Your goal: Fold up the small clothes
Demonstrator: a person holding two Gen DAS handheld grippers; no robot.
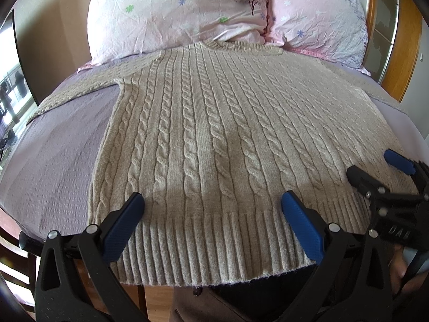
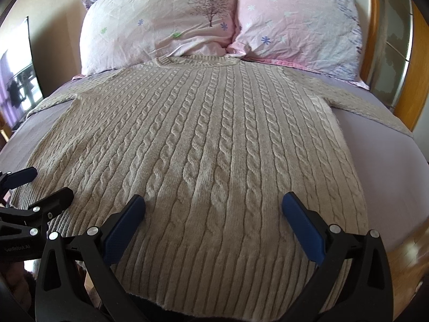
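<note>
Cable-knit sweater (image 1: 214, 139) spread flat on the bed (image 1: 53, 161)

Its collar reaches the pillows (image 1: 174, 13) at upper frame, its ribbed hem lies at the bottom; left gripper (image 1: 211, 214) and right gripper (image 2: 213, 214) hover over the hem, both with fingers spread wide, pinching nothing

A beige cable-knit sweater (image 1: 214, 123) lies flat and unfolded, sleeves spread sideways, collar touching the pillows (image 1: 182, 8), ribbed hem farthest from them.
</note>
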